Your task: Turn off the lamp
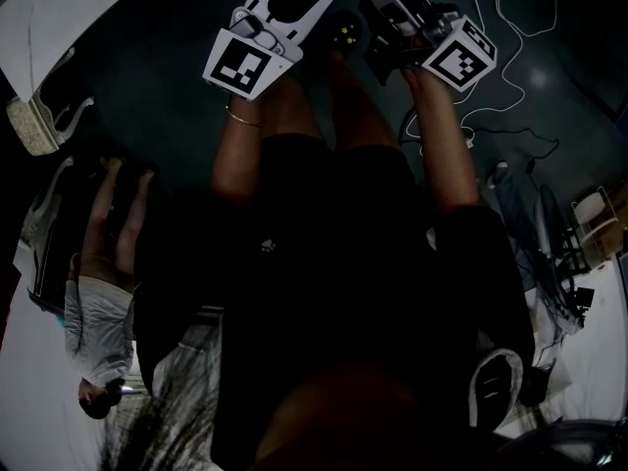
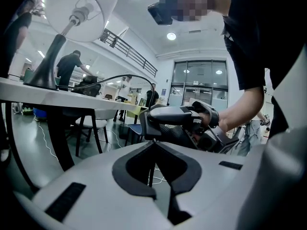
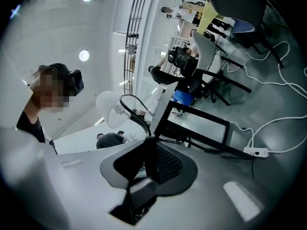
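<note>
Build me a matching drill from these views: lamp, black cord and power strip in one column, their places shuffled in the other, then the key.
Things
1. lamp
2. black cord
3. power strip

Places
A. lying on the floor
B. standing on the white table
C. gripped by the right tool, at its tips

Pairs: 1-B, 2-C, 3-A
</note>
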Tool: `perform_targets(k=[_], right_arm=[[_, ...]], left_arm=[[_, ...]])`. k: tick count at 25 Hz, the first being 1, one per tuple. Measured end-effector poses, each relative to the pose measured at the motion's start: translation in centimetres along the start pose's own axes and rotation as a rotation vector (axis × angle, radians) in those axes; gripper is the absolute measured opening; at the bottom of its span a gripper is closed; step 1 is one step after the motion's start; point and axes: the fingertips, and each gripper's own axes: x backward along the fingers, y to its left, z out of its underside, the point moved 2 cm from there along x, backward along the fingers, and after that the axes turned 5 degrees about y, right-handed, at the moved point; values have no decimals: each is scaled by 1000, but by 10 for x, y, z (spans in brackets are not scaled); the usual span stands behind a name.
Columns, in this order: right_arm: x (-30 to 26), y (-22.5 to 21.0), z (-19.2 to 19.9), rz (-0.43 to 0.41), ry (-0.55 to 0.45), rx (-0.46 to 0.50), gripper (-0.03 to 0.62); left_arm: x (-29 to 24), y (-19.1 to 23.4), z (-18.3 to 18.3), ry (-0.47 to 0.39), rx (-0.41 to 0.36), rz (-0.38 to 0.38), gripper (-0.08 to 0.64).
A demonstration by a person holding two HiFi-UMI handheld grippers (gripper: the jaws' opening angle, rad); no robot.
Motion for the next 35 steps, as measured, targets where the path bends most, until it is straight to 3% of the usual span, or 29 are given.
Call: perform_targets(k=[13,20,35], right_arm=[[3,-4,2,60,17,56,69],[-6,-8,5,94,19,77,69],[-3,-32,19,244,68,183,69]], left_arm=[[-7,1,5,23,29,-37,17],[3,7,7,24,45,-20,17],[23,12,3,-22,63,-12,9]])
